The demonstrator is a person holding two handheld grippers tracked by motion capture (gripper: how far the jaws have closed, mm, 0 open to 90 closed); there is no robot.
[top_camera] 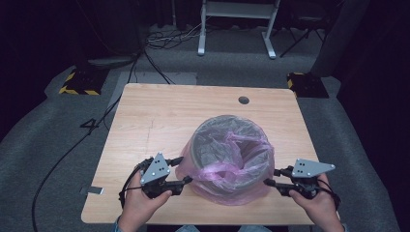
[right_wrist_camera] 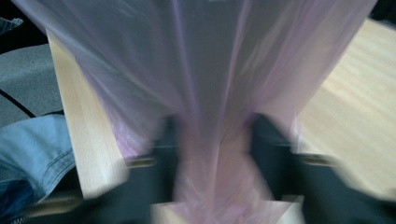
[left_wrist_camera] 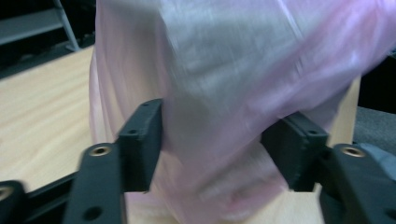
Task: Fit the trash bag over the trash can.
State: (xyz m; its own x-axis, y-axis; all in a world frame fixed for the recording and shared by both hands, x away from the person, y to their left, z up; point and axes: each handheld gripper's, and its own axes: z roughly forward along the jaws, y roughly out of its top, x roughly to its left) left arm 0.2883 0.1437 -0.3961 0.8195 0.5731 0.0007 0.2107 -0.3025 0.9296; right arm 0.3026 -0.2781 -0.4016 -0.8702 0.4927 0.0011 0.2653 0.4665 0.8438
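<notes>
One bin (top_camera: 231, 145) with one pink bag (top_camera: 227, 186) sits near the tabletop's (top_camera: 159, 116) near edge. My left claw (left_wrist_camera: 212, 140) is spread wide around bag film; my right claw (right_wrist_camera: 215, 140), blurred, has bag film between its jaws, grip undeterminable.

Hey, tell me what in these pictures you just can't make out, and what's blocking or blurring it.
- High view: the bottom of the bin, hidden by crumpled pink bag.
- Left gripper view: the bin's wall, veiled by the bag; the left gripper has jaws apart around a fold, contact unclear.
- Right gripper view: the right gripper is smeared by blur, so its grip on the bag is uncertain.
- High view: the table hole is too small to read.
</notes>
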